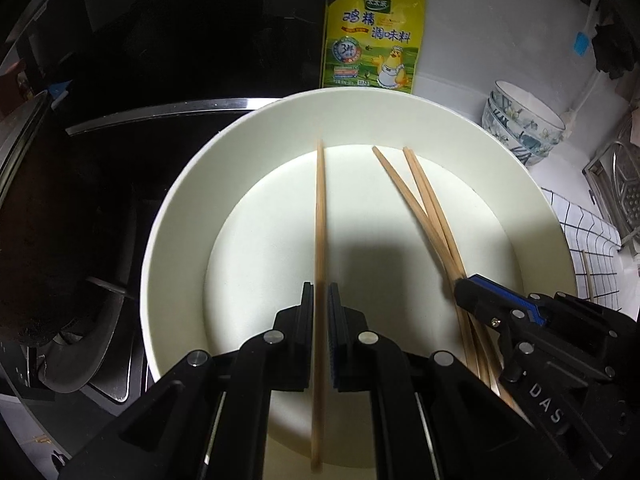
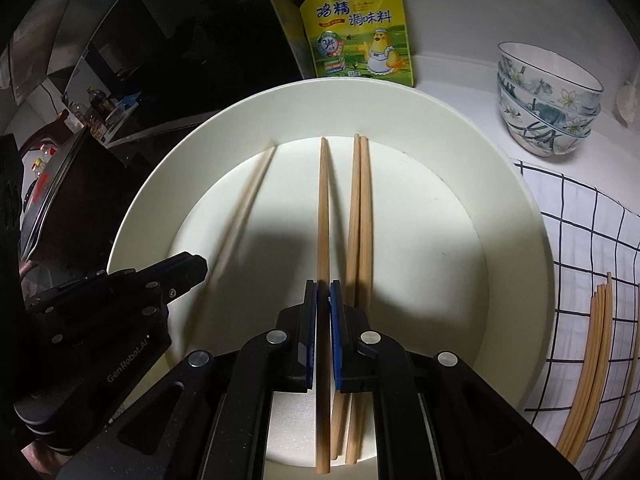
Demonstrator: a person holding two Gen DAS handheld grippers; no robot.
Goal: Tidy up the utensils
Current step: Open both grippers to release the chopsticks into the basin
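A single chopstick is pinched by the left gripper over the white plate; one chopstick of the bundle is clamped by the right gripper; further chopsticks are seen on the checked cloth beside the plate.

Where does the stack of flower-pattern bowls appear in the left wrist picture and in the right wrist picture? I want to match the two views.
Left wrist view: the stack of bowls stands at the right, beyond the white plate, near the picture edge.
Right wrist view: the stack of bowls is at the upper right, beyond the white plate and above the checked cloth.
Shared landmark: the yellow seasoning pouch at top centre, behind the plate.
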